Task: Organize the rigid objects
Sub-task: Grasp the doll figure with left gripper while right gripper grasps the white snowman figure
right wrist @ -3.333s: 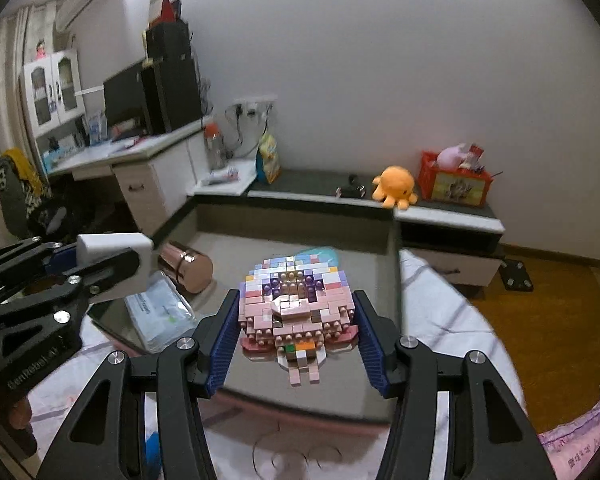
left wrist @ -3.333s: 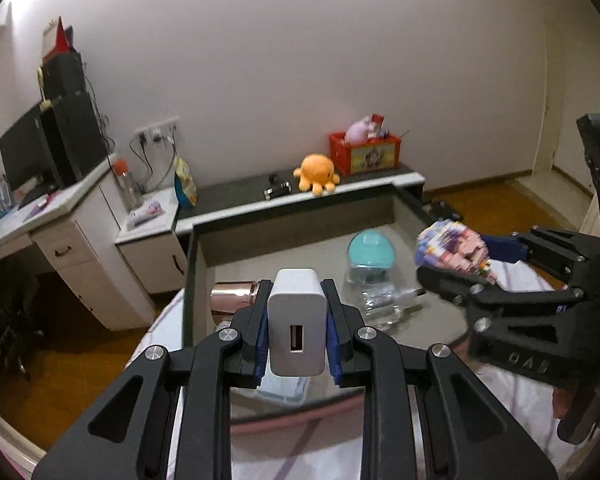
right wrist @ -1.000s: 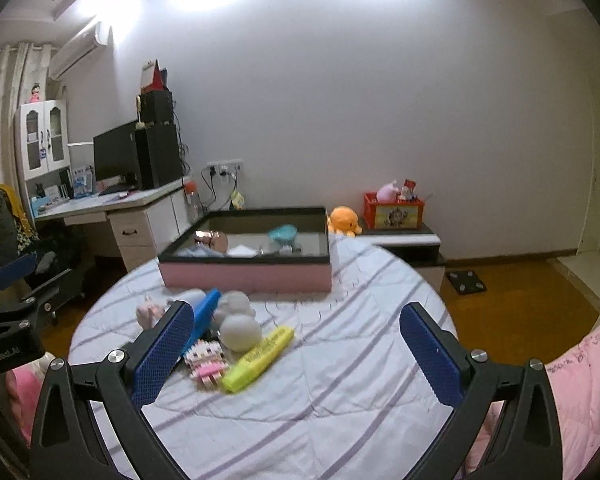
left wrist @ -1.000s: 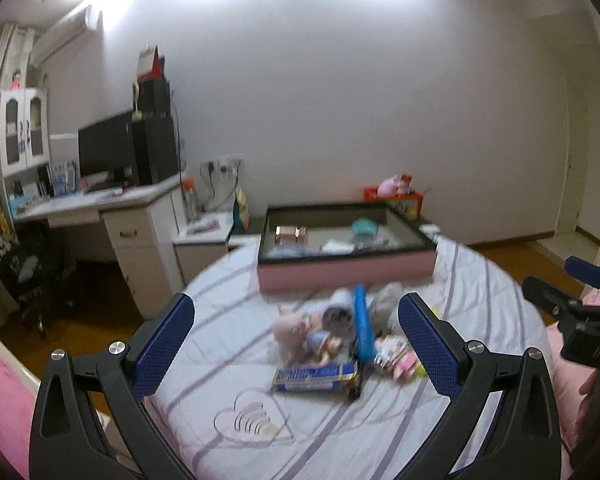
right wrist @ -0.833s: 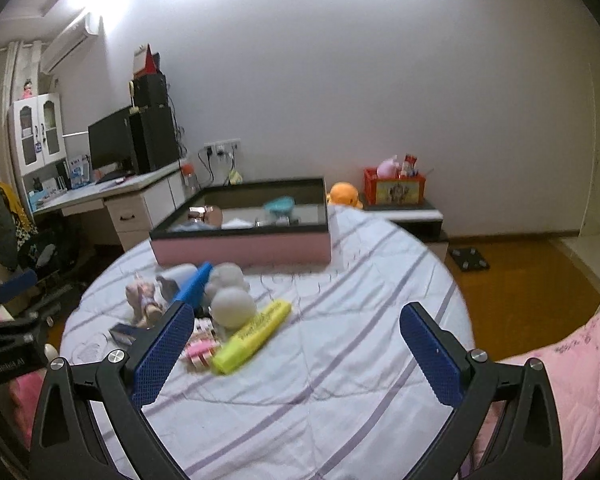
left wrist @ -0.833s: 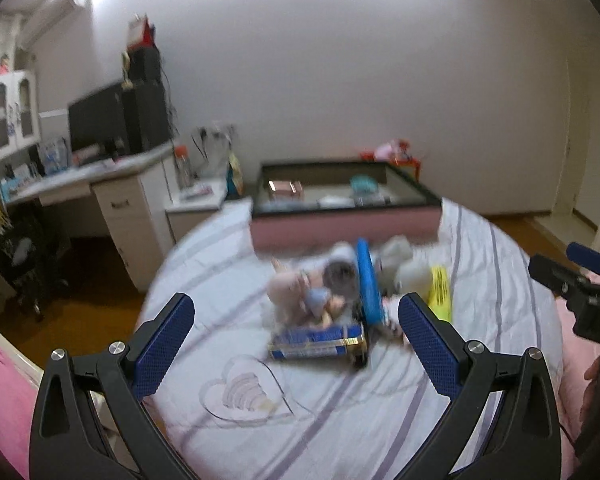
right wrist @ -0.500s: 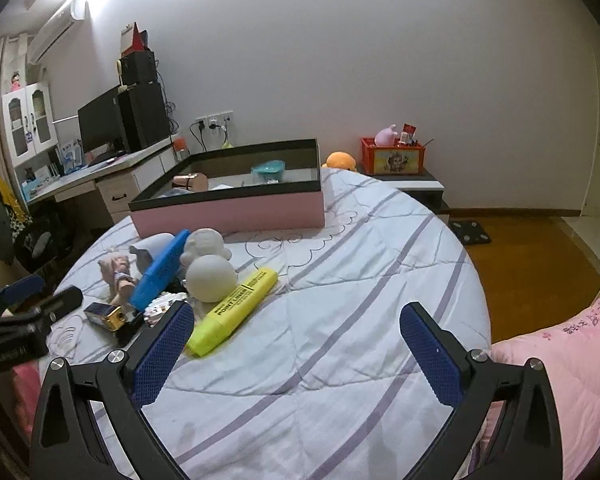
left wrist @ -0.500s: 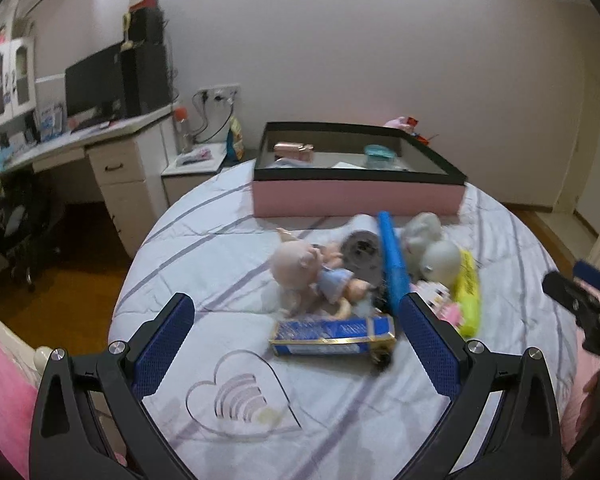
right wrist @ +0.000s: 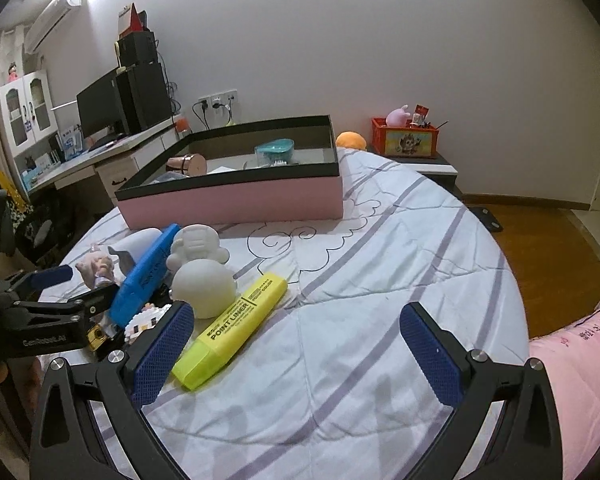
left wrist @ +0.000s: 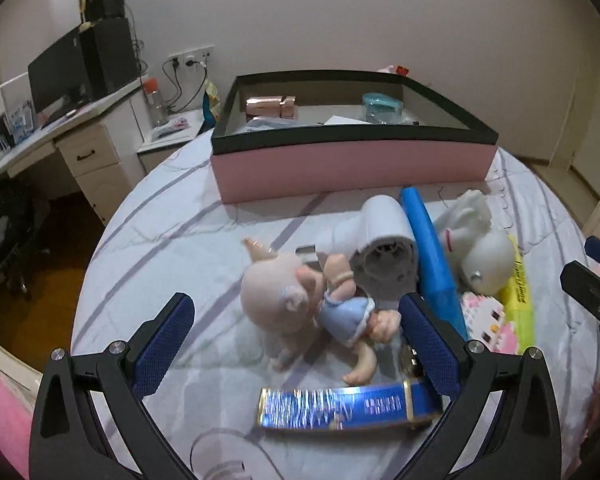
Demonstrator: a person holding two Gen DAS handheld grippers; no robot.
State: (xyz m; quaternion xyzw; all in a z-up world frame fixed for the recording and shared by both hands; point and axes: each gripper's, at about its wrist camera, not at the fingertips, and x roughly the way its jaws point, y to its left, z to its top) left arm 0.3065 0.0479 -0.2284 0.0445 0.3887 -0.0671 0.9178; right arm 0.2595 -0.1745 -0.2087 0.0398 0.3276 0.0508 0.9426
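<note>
A pile of objects lies on the bed in front of a pink box with a black rim (left wrist: 352, 164) (right wrist: 236, 200). My left gripper (left wrist: 296, 340) is open, its jaws on either side of a baby doll in a blue dress (left wrist: 300, 300). Near it lie a blue foil tube (left wrist: 340, 406), a white hair dryer (left wrist: 384, 252), a blue case (left wrist: 432, 256) (right wrist: 146, 272), a white figurine (left wrist: 476, 248) (right wrist: 204, 280) and a yellow highlighter (right wrist: 232, 328). My right gripper (right wrist: 296, 352) is open and empty over bare bedding right of the highlighter.
The box holds a rose-gold cylinder (left wrist: 272, 105), a teal container (left wrist: 382, 106) and papers. A desk with a monitor (right wrist: 100, 112) stands left of the bed. A side table with an orange crate (right wrist: 406, 142) stands behind. Pink bedding (right wrist: 572, 384) lies at the right.
Both grippers let go of the charger and the brick figure, drew back from the box and opened. They have since dropped toward the pile; the left one now straddles the doll.
</note>
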